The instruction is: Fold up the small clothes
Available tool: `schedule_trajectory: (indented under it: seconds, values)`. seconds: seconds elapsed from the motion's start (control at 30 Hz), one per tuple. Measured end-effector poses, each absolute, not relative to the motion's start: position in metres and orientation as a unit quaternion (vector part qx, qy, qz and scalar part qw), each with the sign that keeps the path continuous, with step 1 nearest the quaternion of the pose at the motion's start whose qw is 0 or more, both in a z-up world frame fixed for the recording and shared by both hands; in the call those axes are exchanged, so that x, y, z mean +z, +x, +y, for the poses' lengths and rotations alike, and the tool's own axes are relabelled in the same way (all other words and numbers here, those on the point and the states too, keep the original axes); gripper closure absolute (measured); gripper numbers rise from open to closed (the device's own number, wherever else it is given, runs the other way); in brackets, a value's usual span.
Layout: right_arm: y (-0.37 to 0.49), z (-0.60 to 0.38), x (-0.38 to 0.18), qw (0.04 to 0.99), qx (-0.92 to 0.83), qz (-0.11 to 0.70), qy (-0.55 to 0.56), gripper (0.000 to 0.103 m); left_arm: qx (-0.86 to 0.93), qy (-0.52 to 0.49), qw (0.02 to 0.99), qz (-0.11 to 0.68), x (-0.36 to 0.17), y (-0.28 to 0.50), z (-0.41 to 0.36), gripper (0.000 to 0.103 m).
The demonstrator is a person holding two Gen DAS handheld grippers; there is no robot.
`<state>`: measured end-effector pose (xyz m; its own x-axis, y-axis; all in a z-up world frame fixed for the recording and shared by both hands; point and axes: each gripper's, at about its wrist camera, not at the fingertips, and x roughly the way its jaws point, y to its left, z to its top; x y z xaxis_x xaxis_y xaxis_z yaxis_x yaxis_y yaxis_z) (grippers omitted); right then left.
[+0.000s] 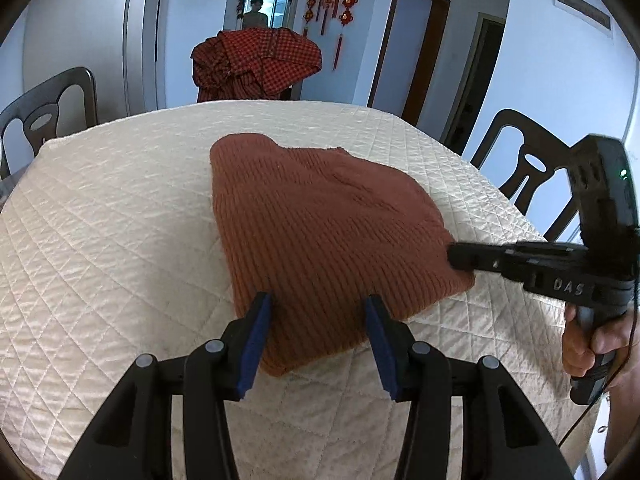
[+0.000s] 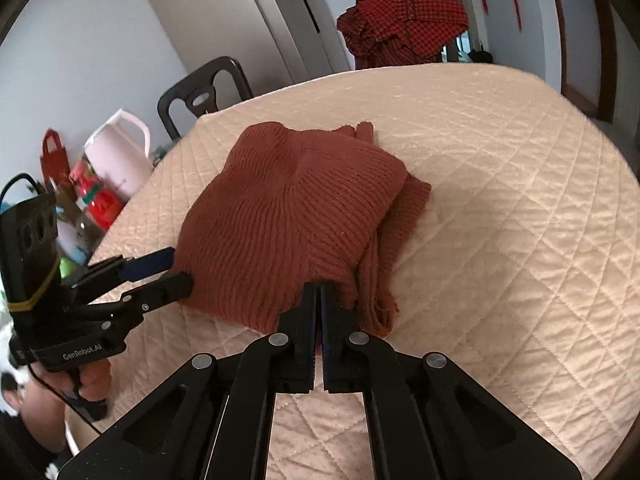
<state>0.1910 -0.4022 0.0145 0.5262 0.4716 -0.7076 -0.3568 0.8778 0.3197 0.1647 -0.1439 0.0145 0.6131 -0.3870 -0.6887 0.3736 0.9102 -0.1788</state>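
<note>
Your sweater point(image 1: 320, 224) is a rust-brown ribbed knit, folded into a thick rounded pad on the cream quilted cover point(image 1: 120, 240) with its diamond stitching. The knit ribs run lengthwise toward your left gripper point(image 1: 318, 322). Its blue-padded fingers point(image 1: 256, 344) stand apart, one on each side of the near folded edge; whether the pads touch the knit you cannot tell from either view.

Your right gripper point(image 2: 319, 300) has its fingers pressed together, clamped on the near edge of the top layer, which puckers into a ridge rising away from the tips. Just right of those fingers, loose lower layers point(image 2: 384, 280) hang in soft vertical folds with a frayed hem.

Bare quilt lies open to the right of and beyond the right fingers. Left of them the cover's edge is near, with a pink jug point(image 2: 116, 152) and a red bag point(image 2: 52, 160) past it. Dark chairs point(image 1: 528, 176) stand at the edges; a red checked cloth point(image 1: 256, 60) is draped beyond the far edge.
</note>
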Motion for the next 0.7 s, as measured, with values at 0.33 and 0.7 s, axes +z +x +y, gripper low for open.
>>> schedule_trajectory:
  seconds: [0.33, 0.7]
  values:
    - [0.220, -0.393, 0.021, 0.876, 0.239, 0.410, 0.084, 0.092, -0.204, -0.054, 0.894, 0.396, 0.027, 0.217, -0.141, 0.052]
    - [0.253, -0.399, 0.025, 0.892, 0.199, 0.396, 0.093, 0.092, -0.171, -0.017, 0.909, 0.380, 0.037, 0.252, -0.149, 0.052]
